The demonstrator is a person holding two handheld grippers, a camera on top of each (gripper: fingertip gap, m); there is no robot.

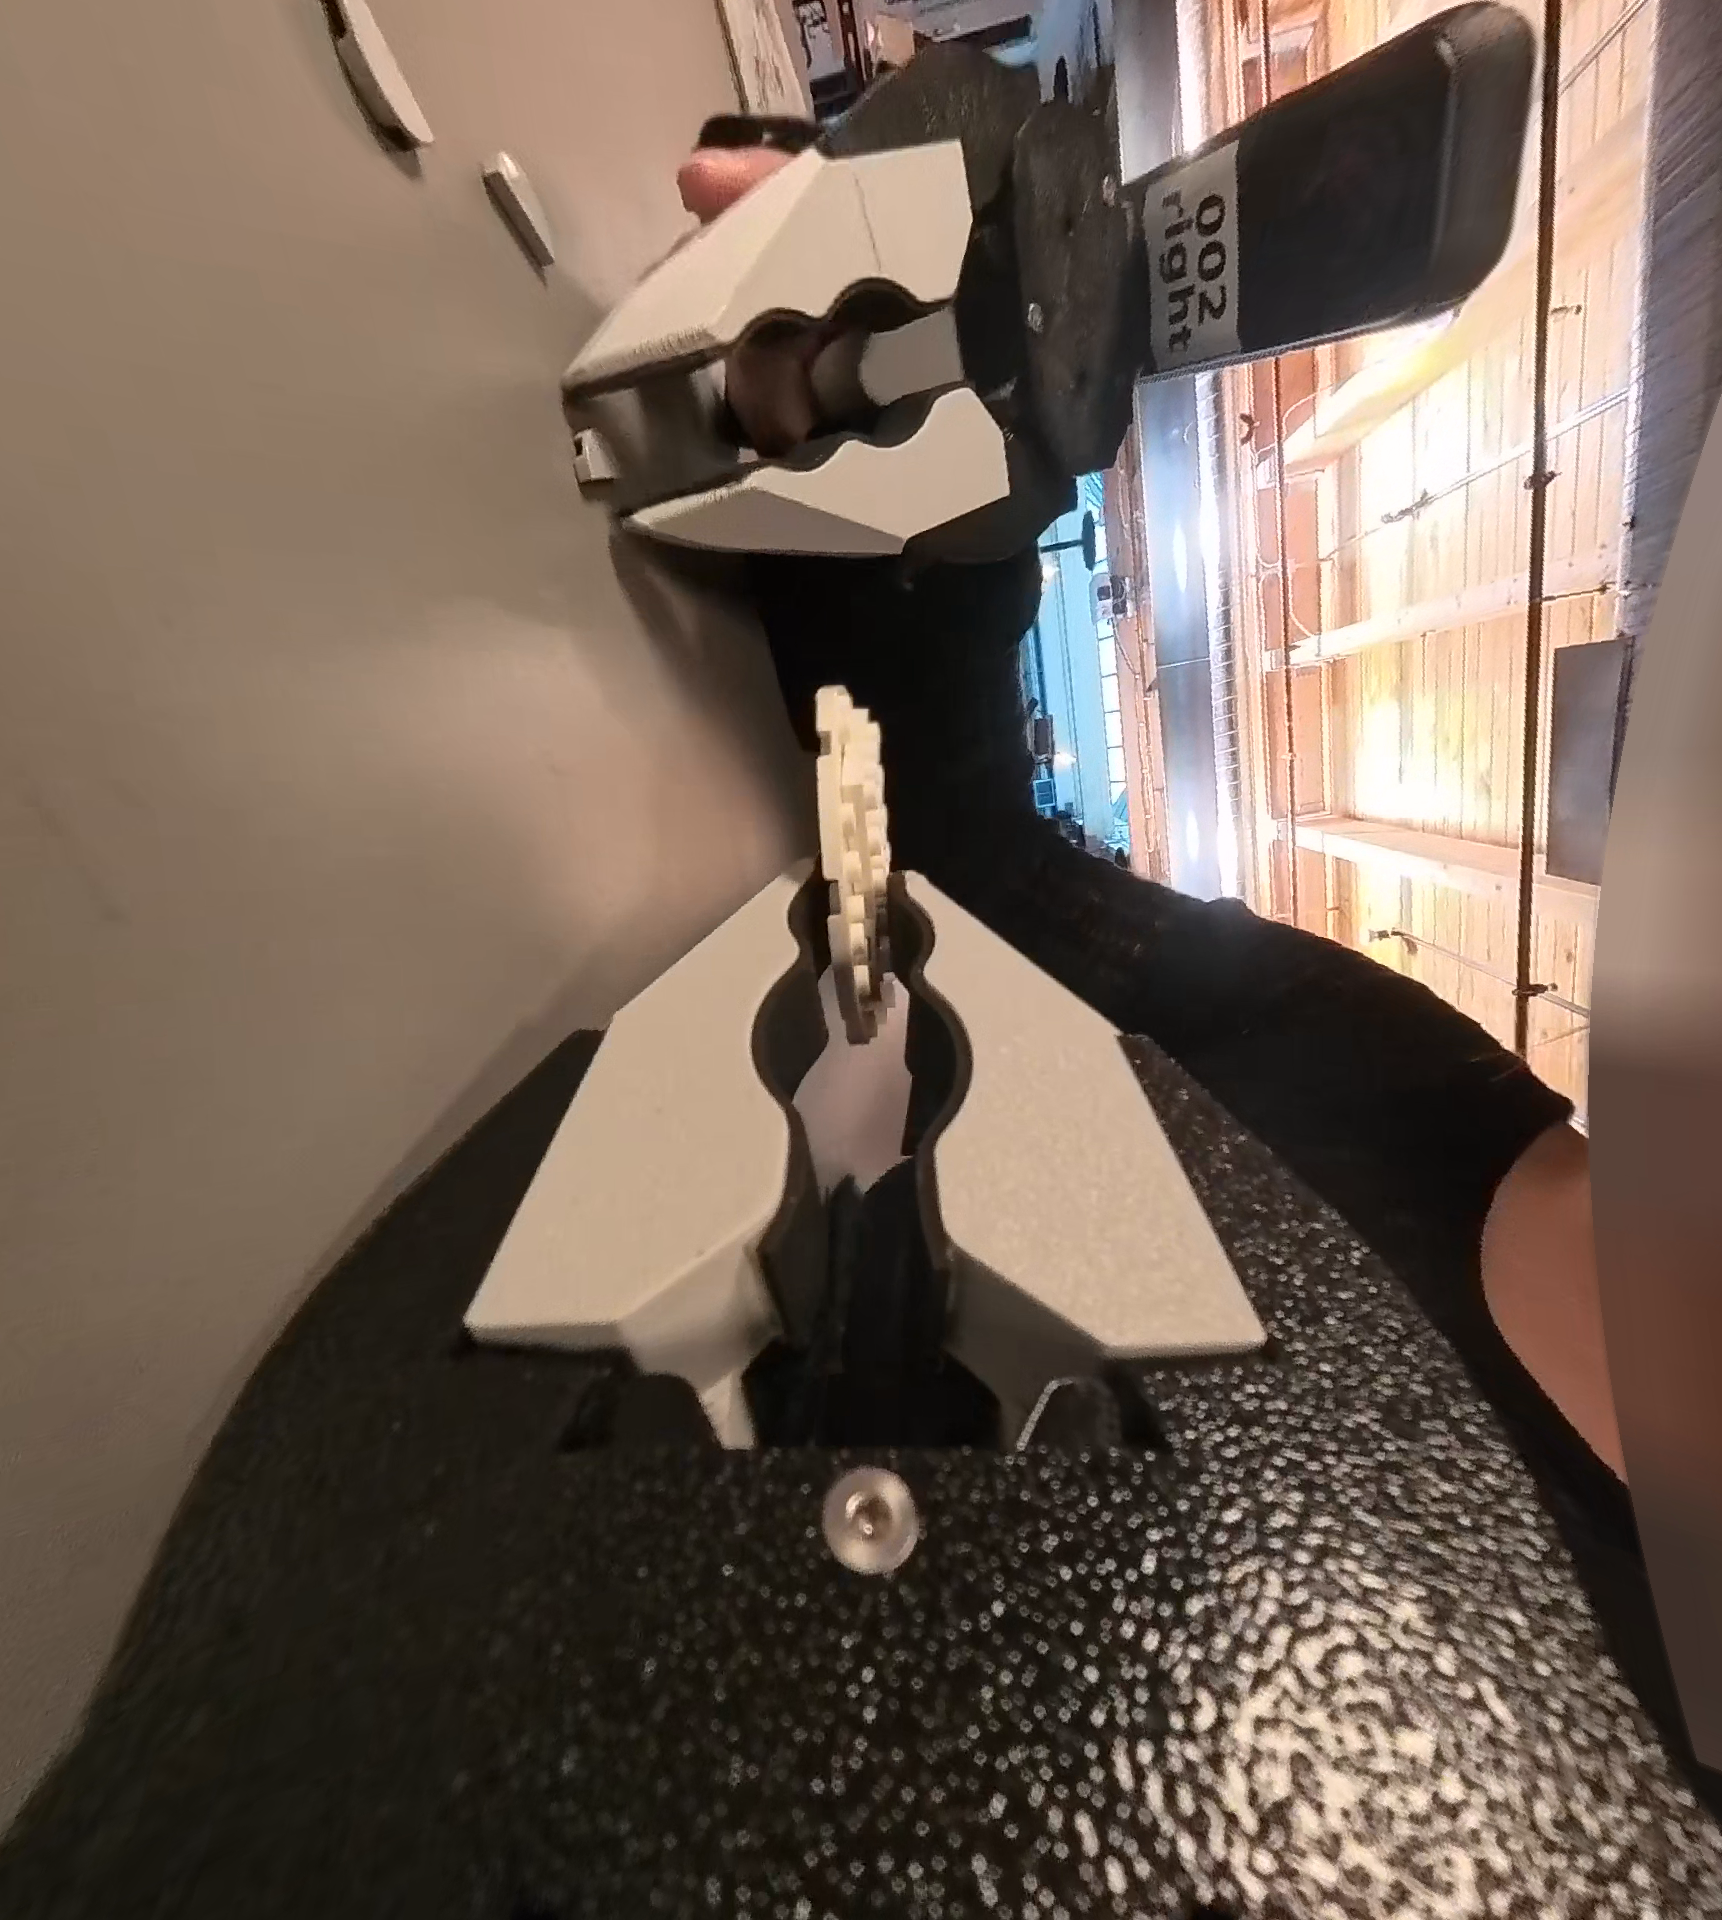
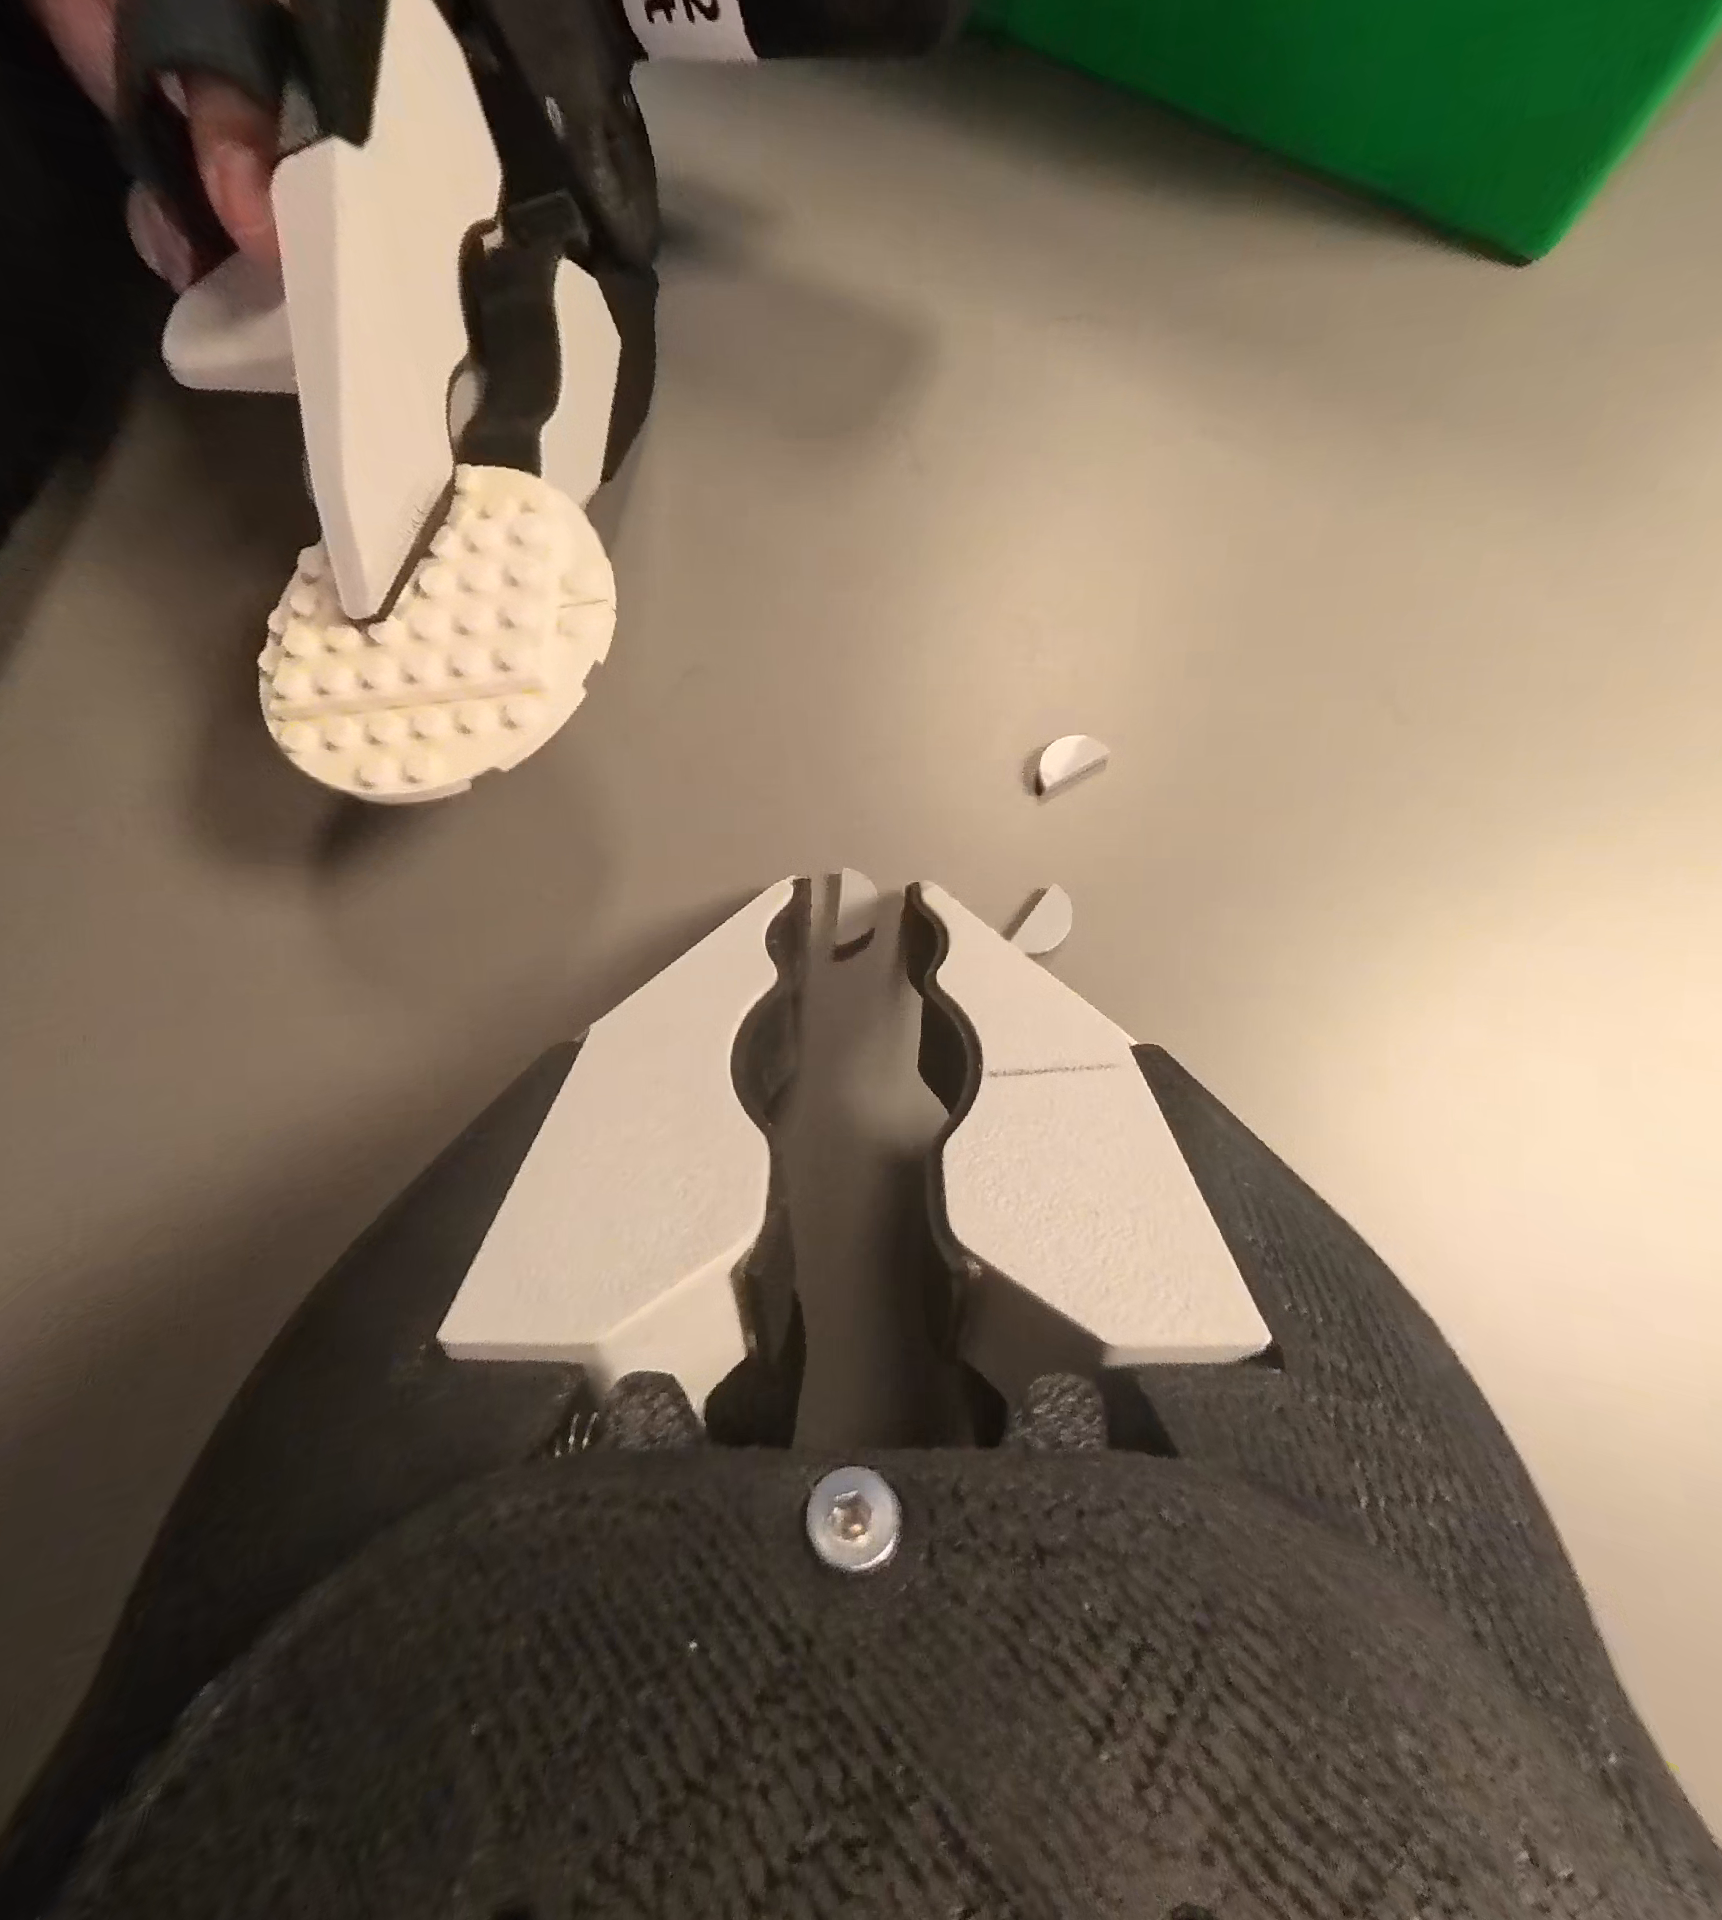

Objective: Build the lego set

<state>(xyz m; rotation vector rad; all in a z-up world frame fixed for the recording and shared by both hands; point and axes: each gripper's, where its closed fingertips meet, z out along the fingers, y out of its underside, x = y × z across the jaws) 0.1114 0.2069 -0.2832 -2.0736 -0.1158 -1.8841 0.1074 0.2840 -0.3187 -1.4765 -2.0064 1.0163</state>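
Right wrist view: left gripper pinches the round plate; right gripper spread, half-hiding a small piece.

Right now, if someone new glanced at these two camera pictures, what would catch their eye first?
Probably the round white studded lego disc, pinched on edge by the left gripper above the grey tabletop at upper left of the right wrist view. Next, the right gripper, jaws slightly apart over small white half-round lego tiles, and the bright green box at top right.
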